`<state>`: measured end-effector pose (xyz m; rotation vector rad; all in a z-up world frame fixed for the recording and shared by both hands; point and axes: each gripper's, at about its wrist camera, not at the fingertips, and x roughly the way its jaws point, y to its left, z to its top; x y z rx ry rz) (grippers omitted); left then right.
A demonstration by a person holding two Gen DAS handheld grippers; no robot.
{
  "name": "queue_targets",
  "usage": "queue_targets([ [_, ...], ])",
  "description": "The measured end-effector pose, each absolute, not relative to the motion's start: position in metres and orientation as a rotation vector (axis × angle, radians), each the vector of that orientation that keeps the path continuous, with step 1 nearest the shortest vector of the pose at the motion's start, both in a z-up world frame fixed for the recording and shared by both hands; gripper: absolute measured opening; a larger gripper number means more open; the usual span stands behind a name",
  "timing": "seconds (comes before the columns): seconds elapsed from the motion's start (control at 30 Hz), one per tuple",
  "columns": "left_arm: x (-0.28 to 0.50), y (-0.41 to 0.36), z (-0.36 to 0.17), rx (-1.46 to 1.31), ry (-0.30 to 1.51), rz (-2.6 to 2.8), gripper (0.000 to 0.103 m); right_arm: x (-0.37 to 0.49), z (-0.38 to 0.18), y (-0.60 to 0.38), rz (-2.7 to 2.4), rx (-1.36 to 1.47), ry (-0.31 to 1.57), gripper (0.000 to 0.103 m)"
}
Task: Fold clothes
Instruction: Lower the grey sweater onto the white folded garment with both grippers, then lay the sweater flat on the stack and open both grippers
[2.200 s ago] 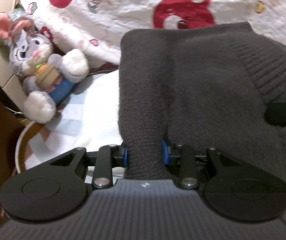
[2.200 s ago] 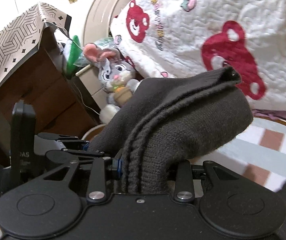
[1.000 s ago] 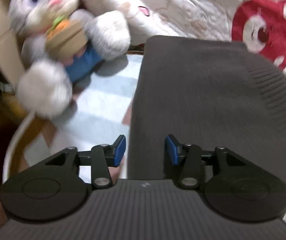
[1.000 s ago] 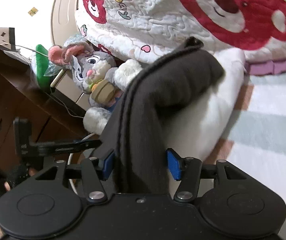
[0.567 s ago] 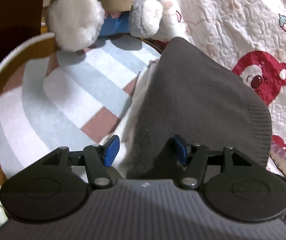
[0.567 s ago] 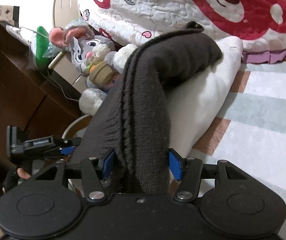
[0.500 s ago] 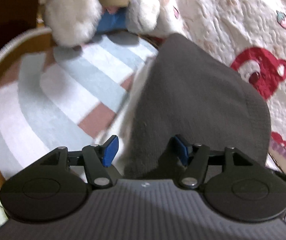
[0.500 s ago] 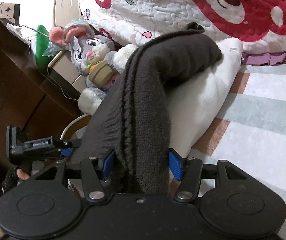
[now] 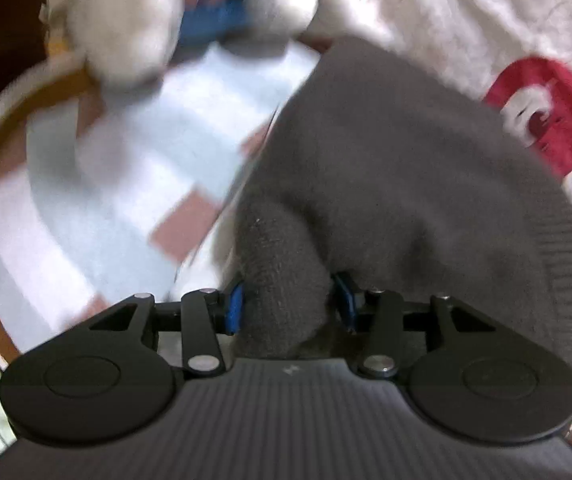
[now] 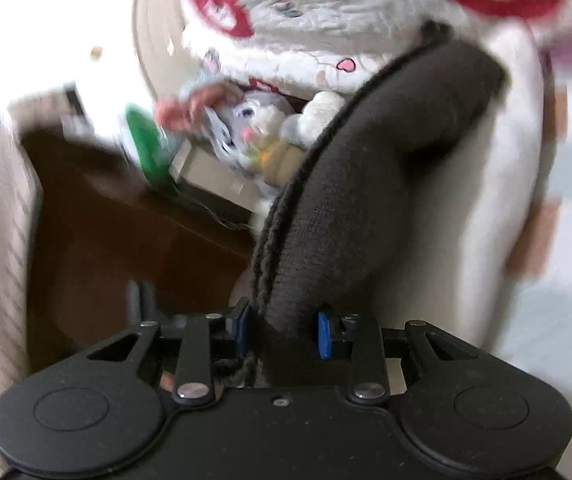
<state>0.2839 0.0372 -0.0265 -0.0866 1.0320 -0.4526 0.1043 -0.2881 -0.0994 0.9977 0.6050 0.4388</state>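
Fingers of the left gripper are pinching a bunched fold of the dark knit sweater; the right gripper is clamping its ribbed edge. Beyond, the sweater is draping over a striped rug, toward a blurred plush rabbit.

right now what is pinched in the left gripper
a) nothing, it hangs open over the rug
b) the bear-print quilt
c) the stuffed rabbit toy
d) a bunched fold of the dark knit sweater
d: in the left wrist view the left gripper has its blue pads pressed against a bunched fold of the dark knit sweater, while the blurred stuffed toy sits apart at the top.
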Motion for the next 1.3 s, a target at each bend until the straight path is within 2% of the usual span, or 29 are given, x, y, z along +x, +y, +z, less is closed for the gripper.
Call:
queue_targets([
  [0.13, 0.273, 0.027, 0.005, 0.103, 0.864, -0.328, 0.049, 0.105, -0.121, -0.275, 0.395, 1.085, 0.676, 0.037],
  [0.27, 0.265, 0.024, 0.005, 0.066, 0.853, -0.322, 0.052, 0.105, -0.143, -0.262, 0.349, 1.171, 0.747, 0.044],
  [0.4, 0.255, 0.004, -0.016, 0.057, 0.889, -0.432, 0.057, 0.102, -0.127, -0.262, 0.362, 1.063, 0.718, 0.053],
  [0.5, 0.255, 0.006, -0.038, 0.004, 0.975, -0.447, 0.06, 0.099, -0.107, -0.28, 0.373, 1.019, 0.707, 0.054],
  [0.63, 0.258, 0.021, -0.036, -0.057, 0.966, -0.447, 0.061, 0.105, -0.088, -0.326, 0.31, 1.056, 0.57, 0.063],
  [0.8, 0.255, 0.04, -0.016, -0.025, 0.857, -0.359, 0.062, 0.161, -0.088, -0.367, 0.196, 1.07, 0.561, 0.066],
  [0.93, 0.265, 0.072, -0.007, -0.009, 0.772, -0.222, 0.065, 0.195, -0.086, -0.367, 0.09, 0.998, 0.634, 0.068],
  [1.13, 0.287, 0.115, -0.038, -0.264, 0.927, -0.283, 0.07, 0.207, -0.097, -0.381, 0.059, 0.994, 0.662, 0.071],
  [1.3, 0.293, 0.125, -0.065, -0.461, 0.969, -0.328, 0.071, 0.229, -0.11, -0.388, 0.061, 1.123, 0.614, 0.077],
])
